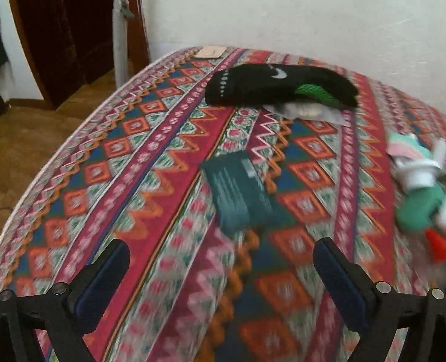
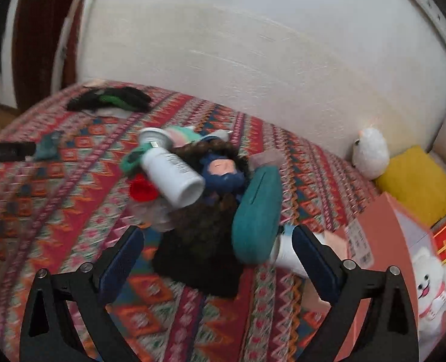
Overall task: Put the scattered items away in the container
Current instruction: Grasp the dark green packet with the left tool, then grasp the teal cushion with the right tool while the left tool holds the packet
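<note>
- Both hand-held grippers, left (image 1: 221,259) and right (image 2: 218,247), hover spread wide, gripping nothing.
- Bare bench (image 1: 162,163) cloth surrounds the dark box (image 1: 238,193).
- Scattered doll (image 2: 219,172) and bottle (image 2: 171,172) lie mid-bench; pink container (image 2: 382,238) sits at the right edge.

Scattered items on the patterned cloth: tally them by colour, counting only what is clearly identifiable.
Black: 1, the sock
Dark teal: 1, the flat packet
White: 1, the bottle
Red: 1, a small object
Blue with brown hair: 1, the doll
Teal: 1, the fabric piece
Total: 6. The blurred pile holds more that cannot be separated.
</note>
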The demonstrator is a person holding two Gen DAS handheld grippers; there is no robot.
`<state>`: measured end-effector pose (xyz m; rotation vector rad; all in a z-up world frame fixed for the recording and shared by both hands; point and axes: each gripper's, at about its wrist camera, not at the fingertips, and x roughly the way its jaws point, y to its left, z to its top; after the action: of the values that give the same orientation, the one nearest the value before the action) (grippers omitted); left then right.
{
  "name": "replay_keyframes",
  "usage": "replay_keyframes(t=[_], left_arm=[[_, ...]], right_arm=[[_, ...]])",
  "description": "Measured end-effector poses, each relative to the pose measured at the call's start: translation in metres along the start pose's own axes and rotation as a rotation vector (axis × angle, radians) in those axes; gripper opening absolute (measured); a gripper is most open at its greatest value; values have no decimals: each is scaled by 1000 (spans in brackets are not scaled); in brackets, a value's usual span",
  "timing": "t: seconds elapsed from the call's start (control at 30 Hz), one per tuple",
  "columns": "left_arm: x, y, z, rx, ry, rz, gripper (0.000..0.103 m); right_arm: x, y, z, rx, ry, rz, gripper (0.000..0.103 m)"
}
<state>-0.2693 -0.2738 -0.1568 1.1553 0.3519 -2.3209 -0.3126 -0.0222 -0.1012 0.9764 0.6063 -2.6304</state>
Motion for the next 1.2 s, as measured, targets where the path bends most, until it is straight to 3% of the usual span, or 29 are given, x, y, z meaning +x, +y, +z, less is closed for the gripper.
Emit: replay_keyframes(t=[0.13,0.17,0.2,0.23,0.27,0.3,0.47,0.57,0.77,1.07,1.2], left_arm=[[49,-8,15,-22,43,36,100],[56,-10,15,-23,48,35,95],[65,-14,16,-21,53,28,87],[66,-15,16,-14,42,11,69],[66,-16,16,-8,31,-6,55],[67,-16,16,-1,20,-23,47],[43,2,7,-21,-4,-149,47],[2,17,-6,-10,-52,-204,47],[-64,35,-31,24,-114,-262,47],[-141,27,-93,97,-159,-304,47],[-168,19,-114,123,-170,-328,47]], right_arm=[[42,-21,11,59,56,-9,91],[53,-26,12,82,71,2,90],[63,-32,13,105,86,13,87],[74,-38,14,127,101,24,80],[80,-45,14,147,104,29,58],[80,-53,14,159,88,45,54],[52,-76,12,167,36,61,38],[23,-79,7,165,14,87,37],[-54,-55,-9,73,-61,91,37],[-174,-25,-32,2,-238,159,34],[-204,-26,-36,-10,-297,161,34]])
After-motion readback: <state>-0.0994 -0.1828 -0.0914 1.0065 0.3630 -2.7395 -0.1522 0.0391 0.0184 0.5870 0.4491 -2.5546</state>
